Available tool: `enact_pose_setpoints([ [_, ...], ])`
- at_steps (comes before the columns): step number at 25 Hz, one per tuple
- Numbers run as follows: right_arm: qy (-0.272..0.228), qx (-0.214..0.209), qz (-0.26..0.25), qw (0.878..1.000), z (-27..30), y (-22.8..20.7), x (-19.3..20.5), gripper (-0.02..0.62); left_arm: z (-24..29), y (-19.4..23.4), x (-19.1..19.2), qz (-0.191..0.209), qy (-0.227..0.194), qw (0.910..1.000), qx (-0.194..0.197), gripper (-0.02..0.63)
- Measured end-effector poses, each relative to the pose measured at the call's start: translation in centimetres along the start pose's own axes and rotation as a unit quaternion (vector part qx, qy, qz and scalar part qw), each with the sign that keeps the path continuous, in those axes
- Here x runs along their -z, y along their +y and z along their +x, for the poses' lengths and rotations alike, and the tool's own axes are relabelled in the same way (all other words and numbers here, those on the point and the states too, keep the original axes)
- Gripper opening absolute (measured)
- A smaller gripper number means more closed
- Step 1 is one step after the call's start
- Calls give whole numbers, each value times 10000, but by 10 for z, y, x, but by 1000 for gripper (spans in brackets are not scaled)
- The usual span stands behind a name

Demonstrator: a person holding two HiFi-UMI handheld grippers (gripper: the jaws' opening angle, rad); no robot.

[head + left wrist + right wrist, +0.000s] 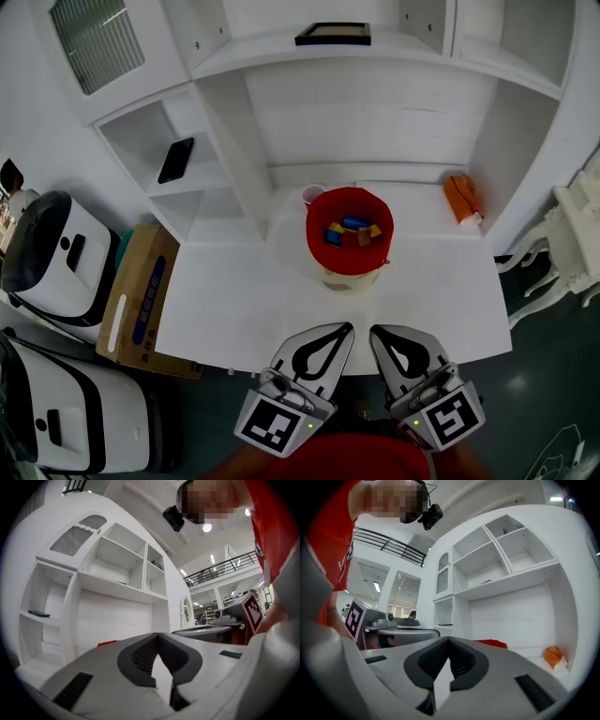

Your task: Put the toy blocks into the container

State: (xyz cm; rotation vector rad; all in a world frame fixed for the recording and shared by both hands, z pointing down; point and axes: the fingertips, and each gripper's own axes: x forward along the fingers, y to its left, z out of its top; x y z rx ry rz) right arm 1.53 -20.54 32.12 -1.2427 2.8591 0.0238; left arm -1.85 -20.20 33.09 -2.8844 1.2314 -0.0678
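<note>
Blocks (352, 230), small and bright, sit in round red container (313, 225); left gripper (345, 328) and right gripper (375, 332) fingers pressed together, empty.

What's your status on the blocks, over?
Left claw, right claw shut, empty. Blocks inside red container. Nothing in the way.

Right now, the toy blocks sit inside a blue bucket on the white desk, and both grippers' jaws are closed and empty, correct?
Not quite. The bucket is red, not blue, as the head view shows. The rest holds: the toy blocks sit inside it on the white desk, and the left gripper and right gripper have their jaws closed and empty.
</note>
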Motion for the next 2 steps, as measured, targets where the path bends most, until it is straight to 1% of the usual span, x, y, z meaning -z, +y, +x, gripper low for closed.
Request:
enact_pose_setpoints([
  [2, -3, -3, 9, 10000, -2, 1, 0, 2, -1, -1, 0, 7, -4, 10000, -5, 20],
])
